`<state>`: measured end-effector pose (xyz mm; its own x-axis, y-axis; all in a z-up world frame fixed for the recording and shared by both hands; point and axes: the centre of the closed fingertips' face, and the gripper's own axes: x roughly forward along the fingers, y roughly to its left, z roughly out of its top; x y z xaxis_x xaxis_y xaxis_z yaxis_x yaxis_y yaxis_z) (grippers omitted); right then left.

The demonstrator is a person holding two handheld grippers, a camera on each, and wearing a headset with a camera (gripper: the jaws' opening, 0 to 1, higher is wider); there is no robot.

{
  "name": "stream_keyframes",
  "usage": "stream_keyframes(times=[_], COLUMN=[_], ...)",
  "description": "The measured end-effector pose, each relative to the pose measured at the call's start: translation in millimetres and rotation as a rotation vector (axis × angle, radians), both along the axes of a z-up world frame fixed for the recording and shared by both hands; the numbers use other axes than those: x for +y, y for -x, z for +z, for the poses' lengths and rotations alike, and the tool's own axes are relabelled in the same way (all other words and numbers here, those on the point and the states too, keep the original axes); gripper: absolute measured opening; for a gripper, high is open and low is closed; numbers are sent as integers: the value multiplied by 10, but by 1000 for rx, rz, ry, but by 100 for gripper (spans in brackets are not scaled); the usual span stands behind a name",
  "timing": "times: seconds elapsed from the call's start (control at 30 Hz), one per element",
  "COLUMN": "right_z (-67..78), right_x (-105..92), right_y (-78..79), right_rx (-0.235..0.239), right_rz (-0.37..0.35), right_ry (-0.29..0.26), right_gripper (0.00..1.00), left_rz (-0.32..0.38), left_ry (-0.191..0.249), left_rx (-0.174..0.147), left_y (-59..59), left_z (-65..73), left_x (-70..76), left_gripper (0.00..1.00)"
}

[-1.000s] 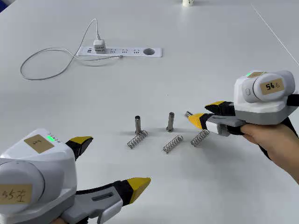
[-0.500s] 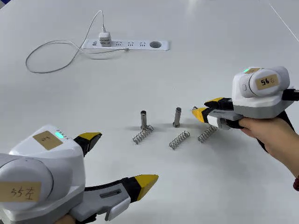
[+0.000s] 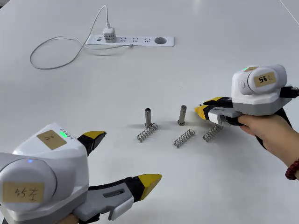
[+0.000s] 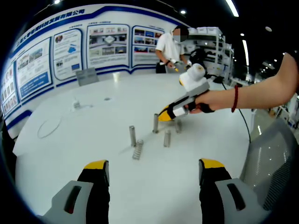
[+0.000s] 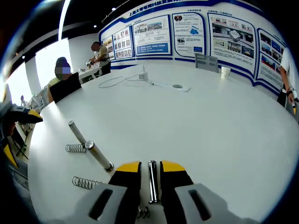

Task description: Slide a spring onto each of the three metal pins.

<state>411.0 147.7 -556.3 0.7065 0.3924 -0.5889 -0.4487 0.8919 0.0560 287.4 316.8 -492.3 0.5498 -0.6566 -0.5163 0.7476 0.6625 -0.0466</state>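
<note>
Two metal pins stand upright mid-table, the left pin (image 3: 148, 116) and the right pin (image 3: 182, 115). Three springs lie just in front of them: one (image 3: 146, 132) against the left pin, one (image 3: 184, 138) in the middle, one (image 3: 212, 132) under my right gripper (image 3: 202, 111). That gripper is shut on the third pin (image 5: 152, 181), which lies lengthwise between its jaws, just right of the standing pins. My left gripper (image 3: 122, 158) hovers open and empty near the front left, facing the pins (image 4: 132, 136) and springs (image 4: 138, 149).
A white power strip (image 3: 135, 41) with a plugged charger (image 3: 109, 33) and looped cable (image 3: 51, 46) lies at the far left of the white table (image 3: 70, 98). People stand beyond the table's far edges in both gripper views.
The head camera has shifted, so everything sits lower and further right in the picture. My right gripper, holding the pin, has edged slightly closer to the right standing pin. The left gripper stays open.
</note>
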Motion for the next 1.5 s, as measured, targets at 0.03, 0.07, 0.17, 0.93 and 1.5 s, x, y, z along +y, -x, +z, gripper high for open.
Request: stream_keyframes(times=[0.03,0.07,0.17,0.93,1.5], right_z=[-5,-11,-21,-36,238], right_x=[-1,-2,3,20,-25], right_y=[-2,-3,-12,-2,108], right_rx=[1,2,1,30,-17], right_rz=[1,4,8,-21,-24], right_ry=[3,10,16,26,11], right_gripper=[17,16,15,9,9], left_rz=[0,1,3,-4,5], left_ry=[-1,-1,2,-4,11], left_rx=[0,-1,-2,-3,-26], left_y=[0,-5,-12,-19,-27], left_z=[-1,0,3,-1,82], left_x=[3,7,11,7,11], left_gripper=[80,80,80,79,79])
